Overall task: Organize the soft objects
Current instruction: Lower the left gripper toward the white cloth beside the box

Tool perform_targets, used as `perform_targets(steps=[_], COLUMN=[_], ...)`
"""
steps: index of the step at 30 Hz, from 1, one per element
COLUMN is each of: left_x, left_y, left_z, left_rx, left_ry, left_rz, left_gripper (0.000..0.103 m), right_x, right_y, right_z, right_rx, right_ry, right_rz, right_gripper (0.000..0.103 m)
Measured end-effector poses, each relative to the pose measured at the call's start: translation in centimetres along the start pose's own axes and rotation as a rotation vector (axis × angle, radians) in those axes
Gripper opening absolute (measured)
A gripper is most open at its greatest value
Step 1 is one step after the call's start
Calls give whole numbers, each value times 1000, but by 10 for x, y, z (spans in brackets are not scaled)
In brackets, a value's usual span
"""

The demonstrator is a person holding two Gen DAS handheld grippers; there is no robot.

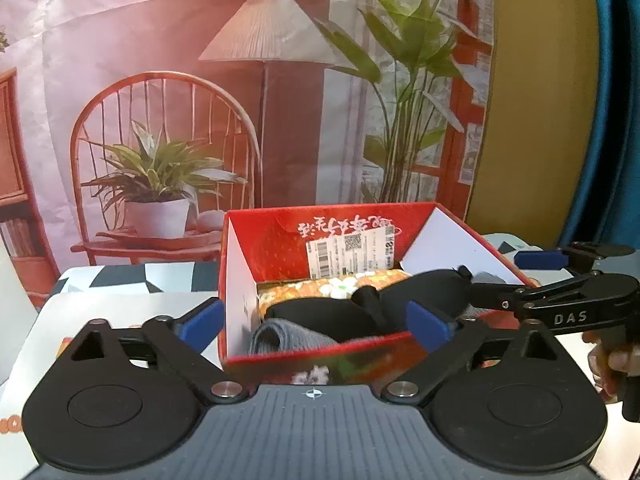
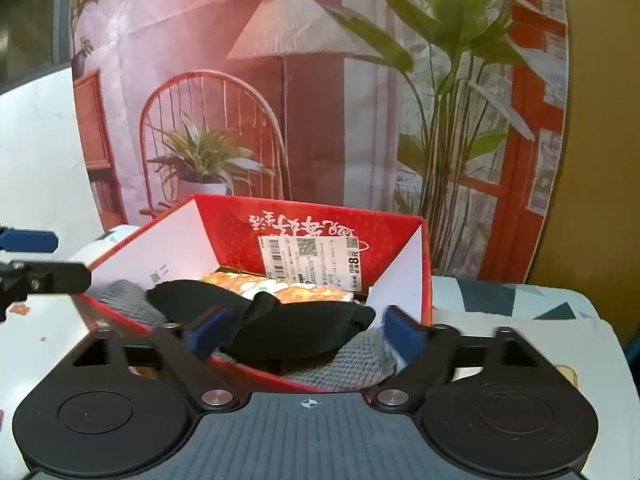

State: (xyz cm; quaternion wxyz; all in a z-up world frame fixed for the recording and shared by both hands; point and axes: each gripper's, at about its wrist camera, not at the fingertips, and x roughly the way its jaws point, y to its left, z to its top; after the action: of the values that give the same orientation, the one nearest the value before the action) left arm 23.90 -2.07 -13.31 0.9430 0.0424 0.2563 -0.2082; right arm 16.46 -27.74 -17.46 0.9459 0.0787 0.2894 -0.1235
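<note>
A red cardboard box (image 1: 280,240) (image 2: 384,232) stands open on the table. Inside lie a black eye mask (image 1: 400,296) (image 2: 300,332), a grey knitted cloth (image 1: 280,338) (image 2: 348,364) and an orange flowered cloth (image 1: 332,286) (image 2: 280,286). My left gripper (image 1: 316,322) is open, its blue pads either side of the box's near left corner. My right gripper (image 2: 306,330) is open, its pads straddling the eye mask at the box's near edge. It also shows from the side in the left wrist view (image 1: 540,276).
The table carries a white mat (image 1: 120,312) and a cloth with black and teal triangles (image 2: 520,300). A printed backdrop (image 1: 240,100) with chair, lamp and plants hangs close behind the box. A yellow wall (image 2: 600,160) lies right.
</note>
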Motion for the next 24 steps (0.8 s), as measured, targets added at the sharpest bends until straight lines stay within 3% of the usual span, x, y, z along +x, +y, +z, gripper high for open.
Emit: perform_targets(steps=[3,13,24], left_x=[-12,-51,-68], left_y=[2,3,7], left_z=[-7,-42,-85], left_rx=[-27,-33,-82], left_ry=[-4,-19,25], left_rz=[-16,18,27], left_gripper=[102,103,103], right_x=[-15,-49,-75], right_y=[5,27,44], right_z=[-5,-25,-66], right_rx=[11,11,38], right_ry=[-26,-63,-79], right_rz=[1,31,33], right_gripper=[103,103,103])
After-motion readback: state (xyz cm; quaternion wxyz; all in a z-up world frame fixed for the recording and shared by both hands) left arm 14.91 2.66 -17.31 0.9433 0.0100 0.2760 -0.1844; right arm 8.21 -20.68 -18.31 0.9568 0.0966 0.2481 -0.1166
